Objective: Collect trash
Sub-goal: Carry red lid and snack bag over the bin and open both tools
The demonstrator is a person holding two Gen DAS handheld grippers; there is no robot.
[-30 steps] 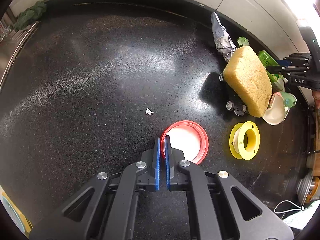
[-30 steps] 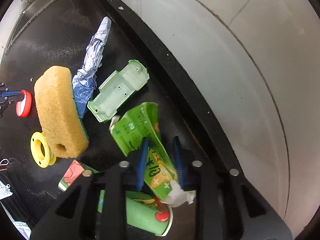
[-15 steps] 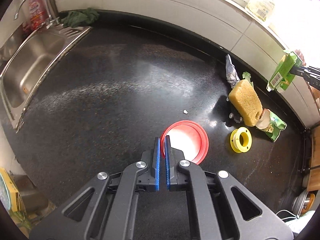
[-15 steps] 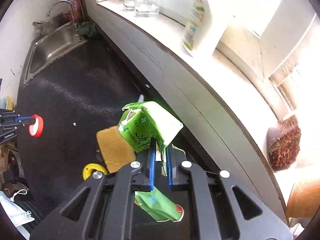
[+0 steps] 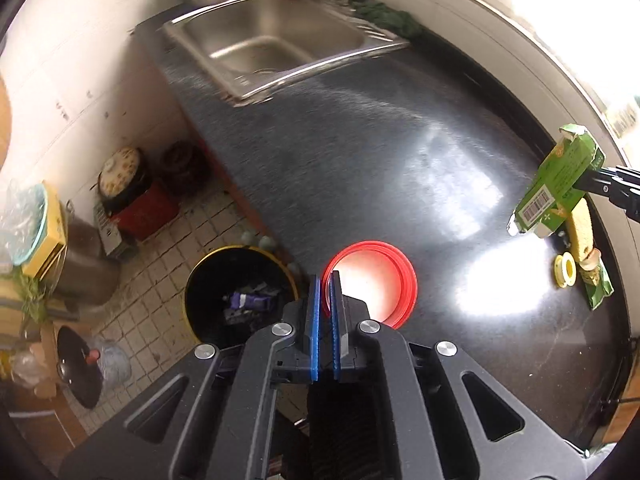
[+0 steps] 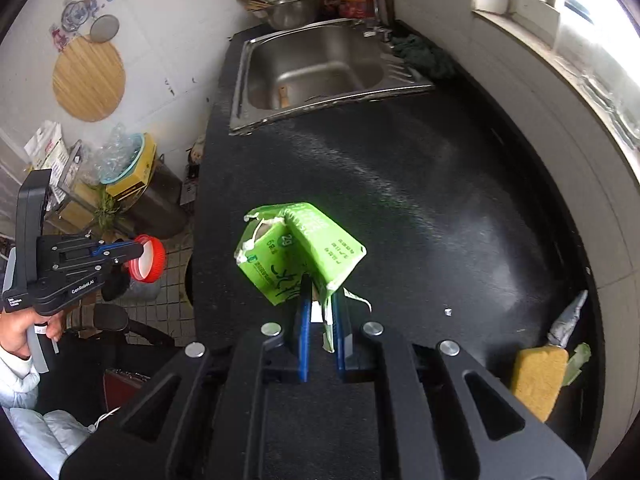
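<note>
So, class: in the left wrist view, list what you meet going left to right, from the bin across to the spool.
bin → left gripper → red lid → carton → yellow spool

"GenRobot.AI" is printed on the side of the left gripper (image 6: 138,252). On the green carton (image 6: 298,254), "29" can be read; its other print is not legible. A barcode is shown on it.
</note>
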